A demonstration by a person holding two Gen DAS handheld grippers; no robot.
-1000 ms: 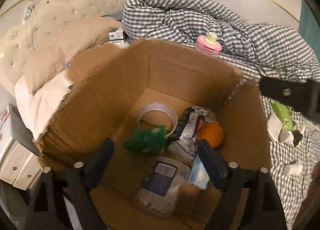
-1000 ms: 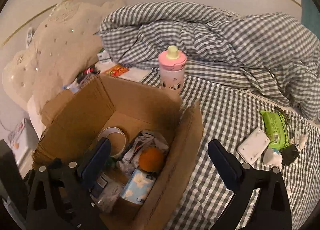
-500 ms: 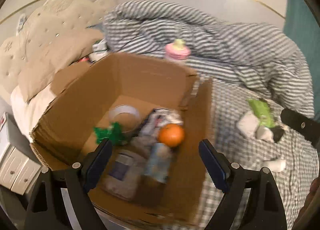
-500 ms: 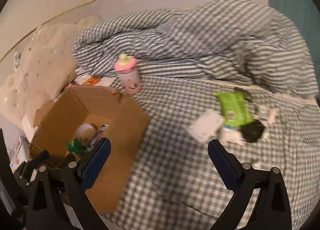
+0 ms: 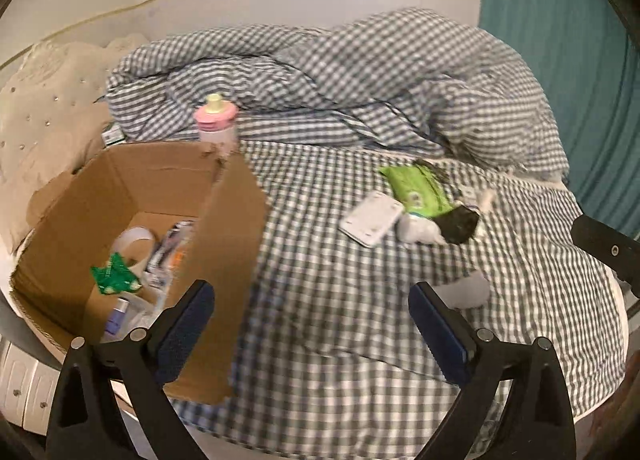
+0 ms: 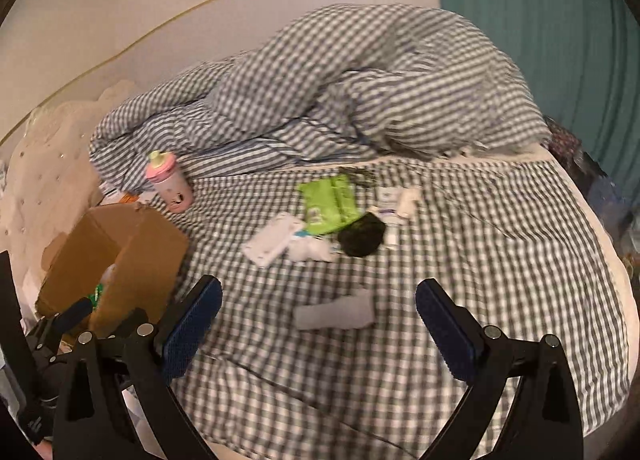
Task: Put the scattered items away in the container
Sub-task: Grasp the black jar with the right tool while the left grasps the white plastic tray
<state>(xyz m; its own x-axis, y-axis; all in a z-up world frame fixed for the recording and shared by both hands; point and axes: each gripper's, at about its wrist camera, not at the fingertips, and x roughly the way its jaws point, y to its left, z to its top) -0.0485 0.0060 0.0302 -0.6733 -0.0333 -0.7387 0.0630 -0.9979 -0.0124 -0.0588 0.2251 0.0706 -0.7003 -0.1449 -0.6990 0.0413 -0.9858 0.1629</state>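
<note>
An open cardboard box (image 5: 224, 228) (image 6: 132, 248) stands on the left of the checked bed, holding a tape roll (image 5: 134, 240), a green item (image 5: 114, 274) and several others. Scattered on the sheet lie a green packet (image 5: 420, 188) (image 6: 330, 204), a white flat box (image 5: 372, 218) (image 6: 274, 238), a black item (image 5: 460, 224) (image 6: 362, 236) and a pale grey tube (image 6: 334, 314) (image 5: 466, 290). My left gripper (image 5: 310, 326) hangs over the sheet right of the box, jaws opening, nothing between them. My right gripper (image 6: 318, 324) is open around the grey tube's place, above it.
A pink bottle (image 5: 216, 124) (image 6: 168, 182) stands behind the box. A rumpled checked duvet (image 5: 340, 88) fills the back of the bed. Beige pillows (image 5: 36, 112) lie at the left, a teal curtain (image 6: 552, 32) at the right. A white drawer unit (image 5: 24, 388) sits below the box.
Both grippers swung right, away from above the box interior to over the checked sheet. The scattered items came into the middle of both views. The left jaws spread wider.
</note>
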